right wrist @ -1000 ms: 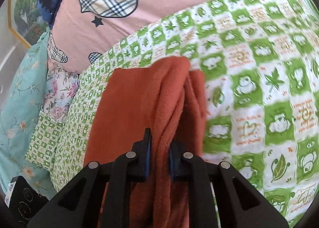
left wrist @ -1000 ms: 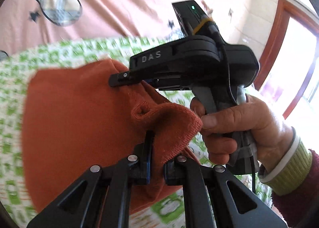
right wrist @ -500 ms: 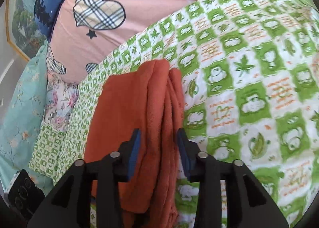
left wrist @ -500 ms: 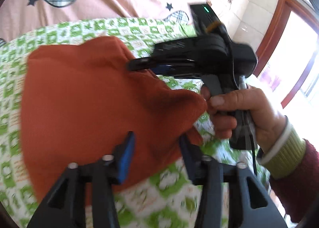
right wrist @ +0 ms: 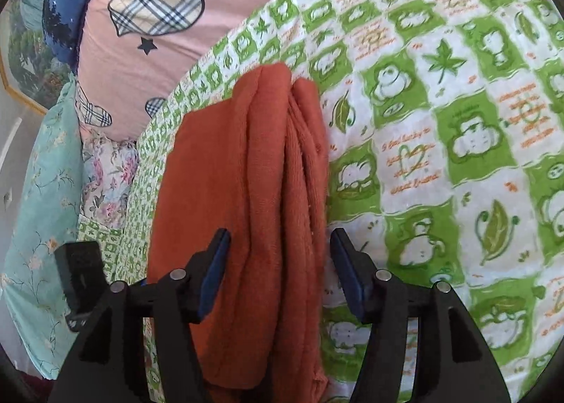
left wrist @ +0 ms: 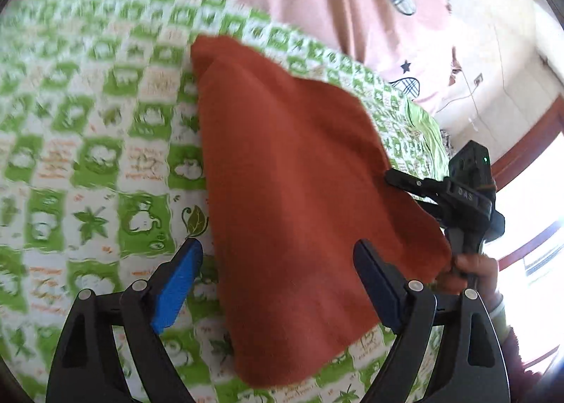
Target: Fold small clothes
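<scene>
A rust-orange garment [left wrist: 299, 198] lies folded on a green-and-white patterned bedspread [left wrist: 88, 163]. My left gripper [left wrist: 278, 279] is open, its fingers apart on either side of the garment's near edge, holding nothing. In the right wrist view the same garment [right wrist: 253, 198] shows stacked folds along its right edge. My right gripper [right wrist: 280, 269] is open, its fingers astride that folded edge. The right gripper also shows in the left wrist view [left wrist: 440, 191], at the garment's right side, held by a hand.
A pink cover with plaid hearts [right wrist: 158, 15] lies beyond the bedspread. A teal floral cloth [right wrist: 42, 191] and a floral pillow [right wrist: 105, 177] sit at the left. A wood-framed window [left wrist: 528, 209] is at the right.
Both grippers were shut on the garment a second ago and have opened wide, letting it go. The garment now rests flat on the bedspread. The left gripper's view has swung left.
</scene>
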Available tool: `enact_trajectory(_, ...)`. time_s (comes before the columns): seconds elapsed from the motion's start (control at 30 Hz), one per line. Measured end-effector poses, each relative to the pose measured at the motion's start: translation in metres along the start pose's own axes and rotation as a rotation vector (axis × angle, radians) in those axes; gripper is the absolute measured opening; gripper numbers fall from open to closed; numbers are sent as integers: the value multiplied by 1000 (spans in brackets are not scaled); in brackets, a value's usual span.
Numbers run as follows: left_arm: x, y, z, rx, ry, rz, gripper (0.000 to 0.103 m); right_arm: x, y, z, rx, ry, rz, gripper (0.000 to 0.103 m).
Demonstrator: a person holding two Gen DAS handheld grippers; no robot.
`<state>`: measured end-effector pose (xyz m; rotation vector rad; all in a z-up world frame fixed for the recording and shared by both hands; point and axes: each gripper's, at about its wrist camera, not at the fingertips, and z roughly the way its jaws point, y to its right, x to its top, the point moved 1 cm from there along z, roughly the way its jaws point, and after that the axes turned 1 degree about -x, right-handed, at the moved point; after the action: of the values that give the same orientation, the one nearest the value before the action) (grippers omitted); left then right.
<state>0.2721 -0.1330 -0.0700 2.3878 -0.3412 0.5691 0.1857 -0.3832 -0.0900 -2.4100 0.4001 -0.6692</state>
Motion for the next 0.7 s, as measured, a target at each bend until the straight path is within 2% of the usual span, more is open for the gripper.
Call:
enact_trajectory(0.07, 4, -11, 17, -34, -46, -46, 88, -2, -2, 6, -10, -12, -12, 58)
enact_trajectory(0.1, 4, -14, 22, -49, -55, -54, 86, -2, -4, 7, -14, -12, -21, 48)
enact_trajectory(0.17, 7, -15, 29, -58, -38, -49, 84, -4, -7, 13, -11, -34, -23, 35)
enact_trajectory(0.23, 10, -18, 34, -74, -27, -57, 57, -7, -12, 15, 2, -34, -18, 28)
enact_trajectory(0.27, 12, -27, 40, -102, -49, -105, 42, -9, -17, 14, 2, -31, -22, 26)
enact_trajectory(0.3, 12, -32, 41, -120, -52, -133, 32, -11, -24, 12, -1, -26, -32, 25)
enact_trajectory(0.37, 14, -36, 31, -167, -36, -153, 28, -17, -43, 7, 21, -16, -64, 25)
enact_trajectory(0.53, 2, -25, -38, -147, 43, -51, 27, -41, -92, 20, 141, -32, -112, 24)
enact_trajectory(0.7, -18, -58, -116, -140, 115, -50, 27, -63, -144, 60, 266, -76, -151, 24)
